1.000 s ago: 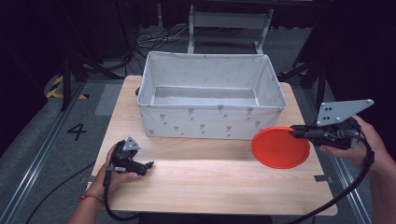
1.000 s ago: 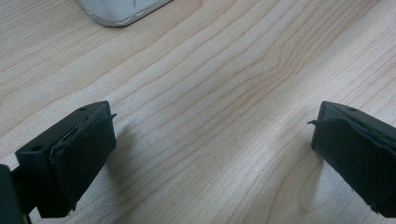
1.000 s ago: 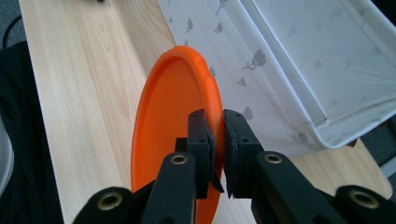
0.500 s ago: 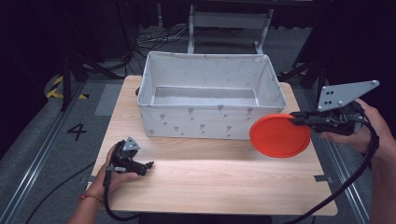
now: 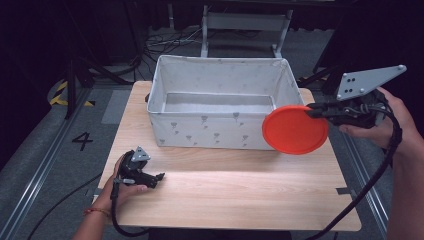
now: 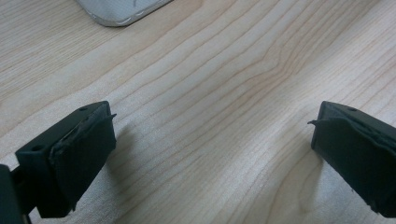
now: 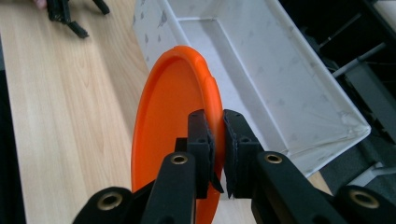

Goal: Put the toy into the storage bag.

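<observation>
An orange plate (image 5: 295,129) hangs in the air at the right front corner of the white fabric bin (image 5: 220,131). My right gripper (image 5: 320,110) is shut on its rim and holds it tilted on edge. The right gripper view has the plate (image 7: 173,116) standing upright between the two pads (image 7: 215,140), beside the bin's open top (image 7: 252,60). My left gripper (image 5: 155,177) rests on the wooden table (image 5: 240,190) at the front left. Its jaws stand wide apart over bare wood (image 6: 210,116), with nothing between them.
The bin stands at the back middle of the table and its inside (image 5: 217,102) holds nothing. A cable (image 5: 380,170) trails down from the right gripper along the table's right edge. Dark floor with rails and a painted number (image 5: 82,141) lies to the left.
My right gripper has lifted the orange plate off the table and carried it up and left, close to the bin's right front corner. The left gripper has stayed put.
</observation>
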`<state>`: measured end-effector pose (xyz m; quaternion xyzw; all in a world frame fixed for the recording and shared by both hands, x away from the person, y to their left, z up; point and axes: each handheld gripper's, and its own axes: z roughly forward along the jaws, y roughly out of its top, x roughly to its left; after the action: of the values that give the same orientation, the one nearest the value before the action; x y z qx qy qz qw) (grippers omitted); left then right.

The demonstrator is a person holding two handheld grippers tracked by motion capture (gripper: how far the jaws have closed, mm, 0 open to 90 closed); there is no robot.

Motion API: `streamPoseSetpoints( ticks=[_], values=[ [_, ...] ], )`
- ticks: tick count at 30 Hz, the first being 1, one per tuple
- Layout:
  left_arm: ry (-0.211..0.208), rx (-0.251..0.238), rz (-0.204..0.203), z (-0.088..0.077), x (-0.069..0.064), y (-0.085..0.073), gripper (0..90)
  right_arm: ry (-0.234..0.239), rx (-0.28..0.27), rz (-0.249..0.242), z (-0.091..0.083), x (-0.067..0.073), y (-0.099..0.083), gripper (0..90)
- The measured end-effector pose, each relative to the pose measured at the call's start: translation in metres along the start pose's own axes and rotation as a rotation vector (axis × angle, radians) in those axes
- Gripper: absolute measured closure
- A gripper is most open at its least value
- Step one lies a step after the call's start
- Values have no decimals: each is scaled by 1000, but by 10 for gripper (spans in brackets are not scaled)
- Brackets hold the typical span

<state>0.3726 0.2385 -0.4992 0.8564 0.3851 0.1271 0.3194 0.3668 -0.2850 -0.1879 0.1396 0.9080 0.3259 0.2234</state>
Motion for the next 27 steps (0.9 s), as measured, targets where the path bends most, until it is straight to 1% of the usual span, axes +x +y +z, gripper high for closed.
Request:
streamPoseSetpoints(
  ticks=[8,11,14,17,18,20,22,23,26,27],
  values=[
    [0,0,-1,0,0,0,1,-45,-32,-2,-6,-13,18,824],
    [0,-1,0,0,0,0,1,-57,-41,10,-6,-21,23,824],
    [0,0,-1,0,0,0,1,-70,-48,24,-2,-30,27,824],
    [0,-1,0,0,0,0,2,-67,-48,25,3,-39,32,824],
    [0,0,0,0,0,0,2,-74,-51,29,4,-42,34,824],
    [0,0,0,0,0,0,1,-77,-64,42,7,-50,36,824],
    [0,-1,0,0,0,0,1,-91,-63,58,11,-58,37,824],
    [0,-1,0,0,0,0,1,-91,-63,58,11,-58,37,824],
    [0,0,0,0,0,0,1,-104,-48,48,21,-68,37,824],
    [0,0,0,0,0,0,1,-105,-41,38,28,-74,36,824]
  ],
)
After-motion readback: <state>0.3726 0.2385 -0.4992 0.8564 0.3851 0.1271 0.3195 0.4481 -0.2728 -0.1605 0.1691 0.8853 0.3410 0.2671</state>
